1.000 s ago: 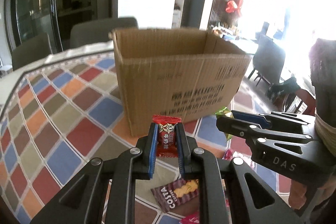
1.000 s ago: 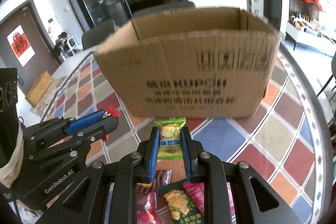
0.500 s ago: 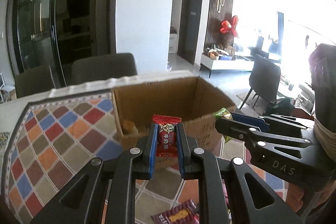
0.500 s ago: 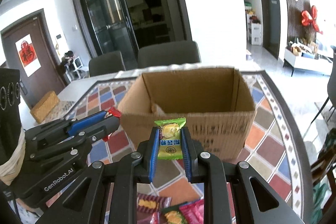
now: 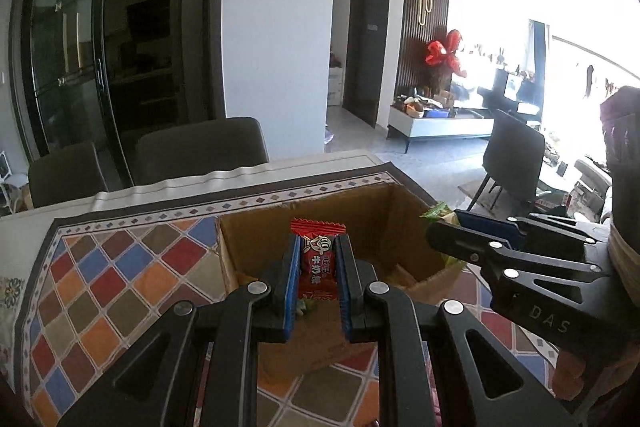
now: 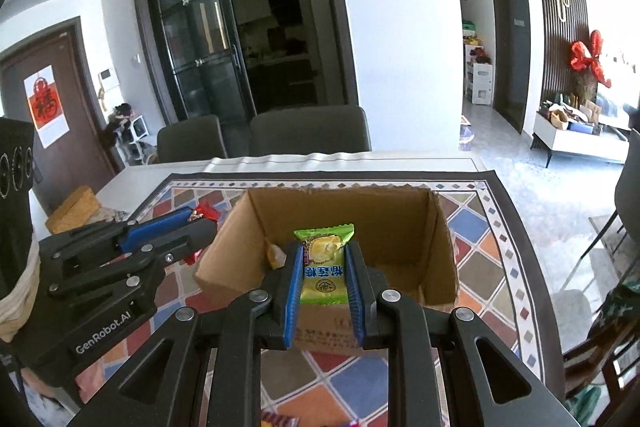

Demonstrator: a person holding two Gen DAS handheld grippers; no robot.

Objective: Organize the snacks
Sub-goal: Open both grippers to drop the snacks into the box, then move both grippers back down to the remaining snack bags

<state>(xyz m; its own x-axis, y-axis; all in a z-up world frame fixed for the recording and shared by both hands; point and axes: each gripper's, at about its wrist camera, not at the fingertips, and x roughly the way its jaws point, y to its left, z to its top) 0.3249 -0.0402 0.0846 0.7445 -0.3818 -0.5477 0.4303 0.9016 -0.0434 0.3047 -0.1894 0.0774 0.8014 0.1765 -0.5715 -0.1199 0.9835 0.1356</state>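
My left gripper (image 5: 318, 247) is shut on a red candy packet (image 5: 317, 263), held above the near edge of an open cardboard box (image 5: 372, 211). My right gripper (image 6: 324, 259) is shut on a green-yellow candy packet (image 6: 324, 267), held above the near side of the same box (image 6: 400, 219). Each gripper shows in the other's view: the right gripper (image 5: 436, 231) at the box's right rim, the left gripper (image 6: 200, 223) at the box's left edge. A yellow snack (image 6: 274, 253) lies inside the box.
The box stands on a table with a colourful diamond-patterned cloth (image 6: 476, 227). Two dark chairs (image 6: 308, 129) stand behind the table. A small brown box (image 6: 72, 207) sits at the table's far left. Loose snack packets (image 6: 280, 419) lie below my grippers.
Both grippers have risen and moved forward with their packets. The box, seen from the side before, is now seen from above with its inside showing.
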